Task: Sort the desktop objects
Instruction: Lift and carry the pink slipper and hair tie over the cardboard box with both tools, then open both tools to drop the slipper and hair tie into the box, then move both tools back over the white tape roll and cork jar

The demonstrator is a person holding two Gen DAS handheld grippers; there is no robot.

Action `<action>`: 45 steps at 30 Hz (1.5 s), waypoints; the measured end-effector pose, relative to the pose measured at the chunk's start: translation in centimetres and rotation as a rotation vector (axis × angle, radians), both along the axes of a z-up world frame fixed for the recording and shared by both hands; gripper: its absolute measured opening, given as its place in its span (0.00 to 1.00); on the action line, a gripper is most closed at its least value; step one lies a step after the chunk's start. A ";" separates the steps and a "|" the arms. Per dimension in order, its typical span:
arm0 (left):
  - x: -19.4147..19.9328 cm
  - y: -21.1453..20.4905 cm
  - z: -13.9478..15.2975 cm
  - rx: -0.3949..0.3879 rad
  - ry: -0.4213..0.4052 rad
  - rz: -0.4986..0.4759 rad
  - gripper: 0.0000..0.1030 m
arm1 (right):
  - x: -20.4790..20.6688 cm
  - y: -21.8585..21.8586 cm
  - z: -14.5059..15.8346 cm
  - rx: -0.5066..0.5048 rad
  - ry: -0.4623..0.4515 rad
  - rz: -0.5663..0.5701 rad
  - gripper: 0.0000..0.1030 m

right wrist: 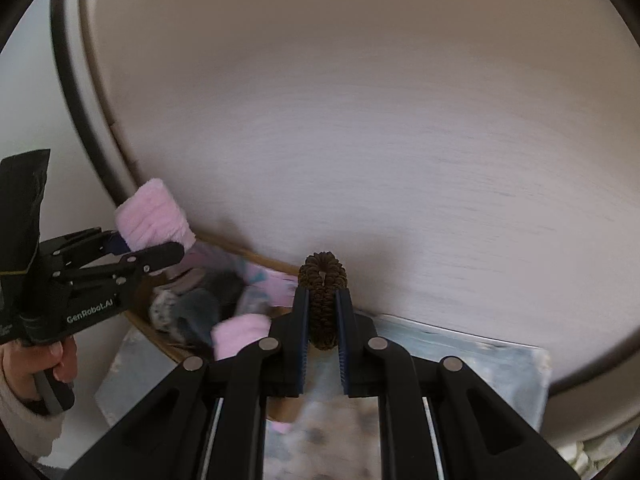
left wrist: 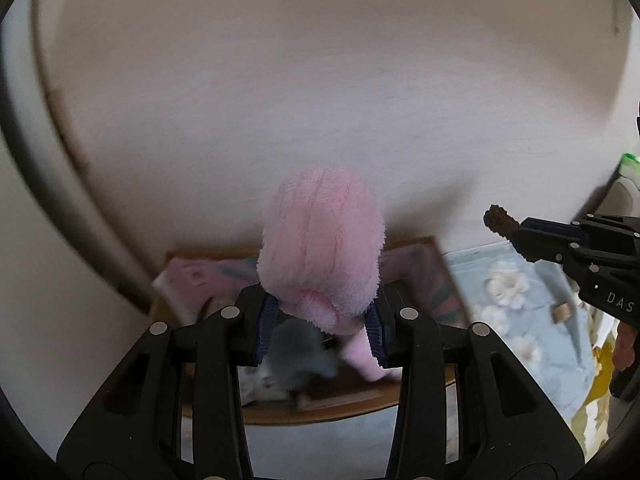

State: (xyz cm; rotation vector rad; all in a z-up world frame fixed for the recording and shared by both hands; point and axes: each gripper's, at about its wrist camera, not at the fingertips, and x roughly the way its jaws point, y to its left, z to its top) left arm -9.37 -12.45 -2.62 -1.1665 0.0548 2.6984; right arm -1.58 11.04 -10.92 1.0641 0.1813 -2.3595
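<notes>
A fluffy pink plush toy is clamped between the blue-padded fingers of the left gripper, its long body standing up and away from the jaws over a pale round table. Beneath it lies a shallow cardboard box, in which pink and grey soft items are seen, though blur keeps them from being told apart.

To the right, a dark brown ribbed hair tie is pinched tight in the right gripper, the loop squeezed into a narrow oval whose long axis runs straight out along the fingers. Below that gripper a pale blue flowered board is laid flat, just beside the box.

Both held things are carried clear of the surfaces. The box lies directly under the left gripper and down-left of the right one, so the left hand is judged nearer to it; the hair tie's drop place, possibly the box too, cannot be settled from these views.
</notes>
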 end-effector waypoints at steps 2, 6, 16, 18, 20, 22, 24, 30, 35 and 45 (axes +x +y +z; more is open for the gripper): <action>-0.4 -1.1 -0.8 -0.004 -0.018 0.020 0.34 | -0.2 -1.8 -0.6 0.004 -0.016 0.029 0.11; -0.3 -2.6 -2.4 -0.006 -0.050 0.049 0.34 | -0.4 -5.8 -3.0 0.017 -0.060 0.090 0.11; 0.4 -4.3 -5.2 0.025 -0.119 0.061 0.35 | 1.3 -10.5 -7.2 0.042 -0.127 0.148 0.11; 0.3 -4.2 -5.4 0.042 -0.146 0.053 0.48 | 1.5 -11.0 -7.6 0.055 -0.119 0.156 0.13; -0.8 -6.0 -5.6 0.057 -0.171 0.068 0.78 | 1.5 -11.4 -7.9 0.062 -0.129 0.167 0.20; -0.7 -6.1 -5.4 0.052 -0.162 0.088 1.00 | 1.5 -11.7 -8.3 0.081 -0.149 0.173 0.31; -0.3 -6.3 -5.4 0.046 -0.142 0.081 1.00 | 1.9 -11.8 -8.7 0.098 -0.142 0.167 0.50; 0.4 -5.7 -5.2 -0.030 -0.117 0.067 1.00 | 3.1 -11.0 -8.1 0.143 -0.071 0.128 0.56; 0.5 -5.8 -4.1 0.009 -0.087 0.088 1.00 | 3.0 -9.3 -6.7 0.136 -0.060 0.092 0.56; 1.8 -6.8 -2.0 -0.027 -0.034 0.103 1.00 | 3.5 -5.6 -5.1 0.067 -0.062 0.015 0.56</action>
